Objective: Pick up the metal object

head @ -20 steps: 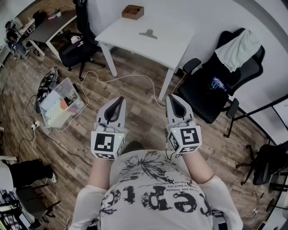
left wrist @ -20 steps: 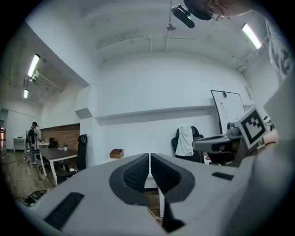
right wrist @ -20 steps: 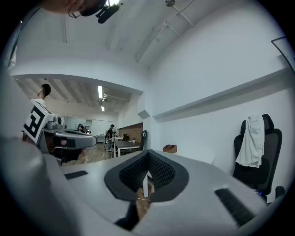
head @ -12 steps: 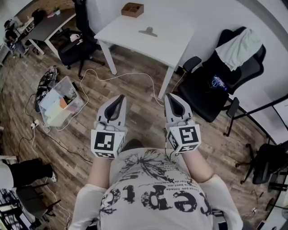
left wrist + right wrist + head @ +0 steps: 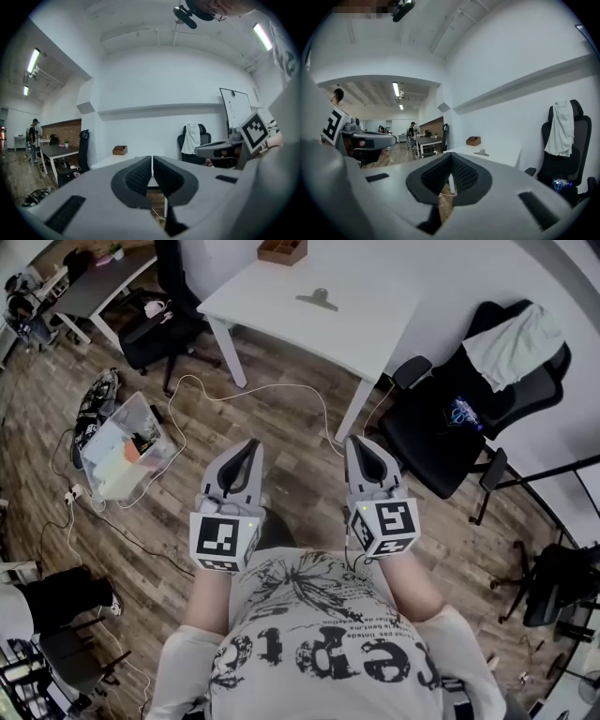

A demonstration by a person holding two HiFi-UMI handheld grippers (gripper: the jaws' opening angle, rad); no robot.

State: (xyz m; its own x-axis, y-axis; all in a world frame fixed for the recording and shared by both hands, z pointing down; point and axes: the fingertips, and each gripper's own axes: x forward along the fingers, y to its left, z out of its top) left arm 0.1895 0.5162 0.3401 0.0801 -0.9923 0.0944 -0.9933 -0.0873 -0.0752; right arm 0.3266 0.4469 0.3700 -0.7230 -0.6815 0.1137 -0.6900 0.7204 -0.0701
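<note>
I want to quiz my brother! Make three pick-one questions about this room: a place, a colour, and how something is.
1. Where is the metal object? A on the white table B on the floor C in a gripper
2. What colour is the cloth on the black chair? A red B white C green
3. The right gripper's jaws are: A wide apart B shut on the metal object C shut, empty
Answers: 1 A, it lies on the tabletop. 2 B, it looks white. 3 C, the pads meet with nothing between.
</note>
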